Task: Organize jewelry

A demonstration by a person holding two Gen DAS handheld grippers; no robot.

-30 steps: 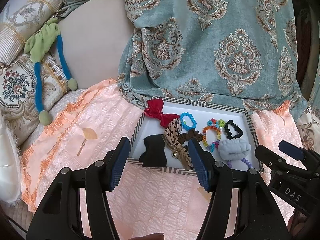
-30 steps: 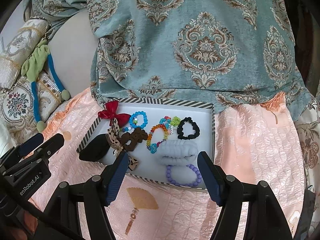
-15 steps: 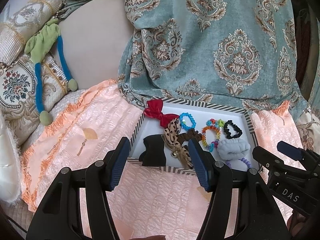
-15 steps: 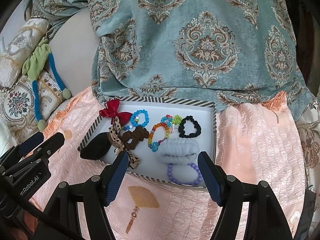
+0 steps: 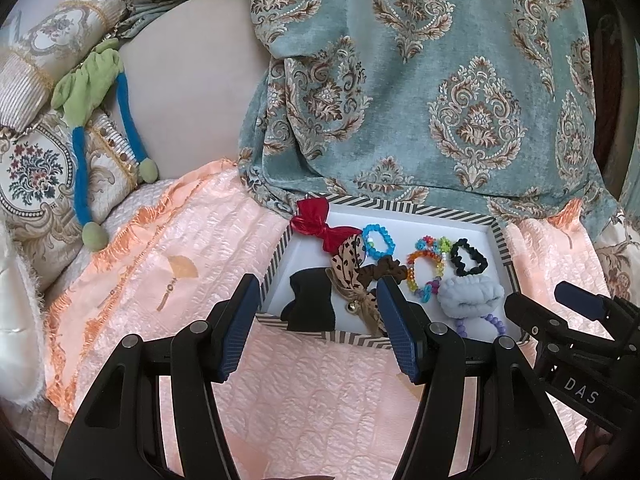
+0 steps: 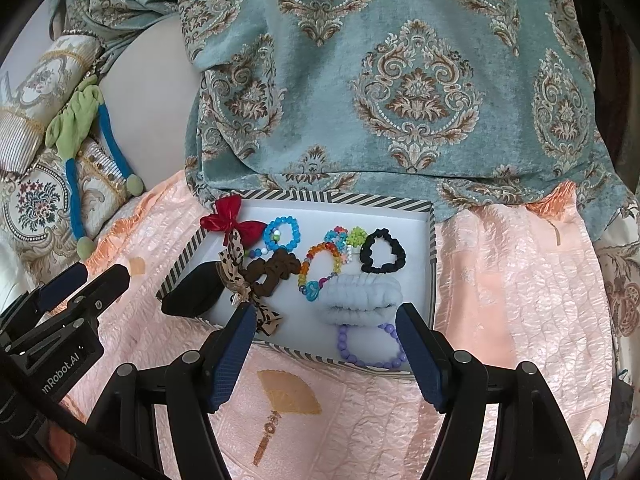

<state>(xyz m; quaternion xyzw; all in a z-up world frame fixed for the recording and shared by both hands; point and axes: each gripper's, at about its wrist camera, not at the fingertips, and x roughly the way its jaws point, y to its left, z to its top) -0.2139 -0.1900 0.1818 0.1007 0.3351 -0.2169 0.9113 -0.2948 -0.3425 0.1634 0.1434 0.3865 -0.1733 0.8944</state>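
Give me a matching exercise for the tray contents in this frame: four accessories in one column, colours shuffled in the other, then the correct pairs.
Things:
1. bow at the tray's far left corner
2. beaded bracelet at the tray's near edge
3. thin scrunchie near the tray's right wall
4. fluffy band just behind the near bracelet

Colours:
A. black
B. pale blue-grey
C. red
D. purple

Pairs: 1-C, 2-D, 3-A, 4-B

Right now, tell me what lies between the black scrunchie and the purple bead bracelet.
The pale blue fluffy scrunchie lies between the black scrunchie and the purple bead bracelet, overlapping the bracelet's top; the right wrist view shows it.
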